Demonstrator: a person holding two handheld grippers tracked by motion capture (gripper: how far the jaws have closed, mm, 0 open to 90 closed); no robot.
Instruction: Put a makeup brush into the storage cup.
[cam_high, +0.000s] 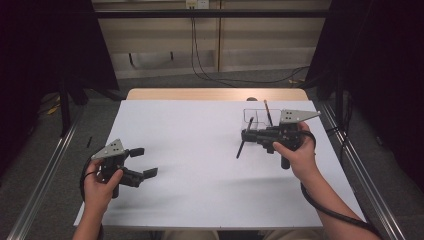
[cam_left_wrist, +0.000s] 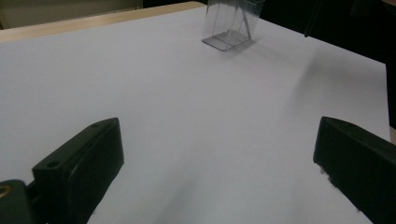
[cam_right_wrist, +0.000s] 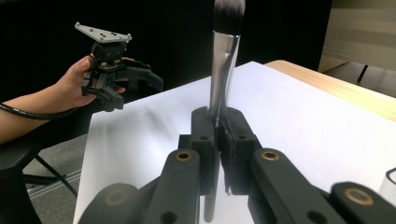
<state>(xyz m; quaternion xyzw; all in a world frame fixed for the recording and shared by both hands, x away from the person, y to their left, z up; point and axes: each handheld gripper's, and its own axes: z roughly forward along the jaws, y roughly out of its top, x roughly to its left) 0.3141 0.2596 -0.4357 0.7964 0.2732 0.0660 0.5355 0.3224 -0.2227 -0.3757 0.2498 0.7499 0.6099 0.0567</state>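
No writing can be read on anything here. The right gripper (cam_high: 248, 134) has its black fingers (cam_right_wrist: 203, 140) pinching a makeup brush (cam_right_wrist: 223, 60) by its shiny metal ferrule, soft dark bristles at one end and a slim dark handle at the other, held above the smooth white worktop (cam_high: 200, 150). Just beyond it stands a clear, square-sided plastic holder (cam_high: 255, 116) with another dark stick leaning in it. The left gripper (cam_high: 141, 162) hovers well apart near the worktop's left edge, fingers (cam_left_wrist: 79, 163) spread wide around nothing.
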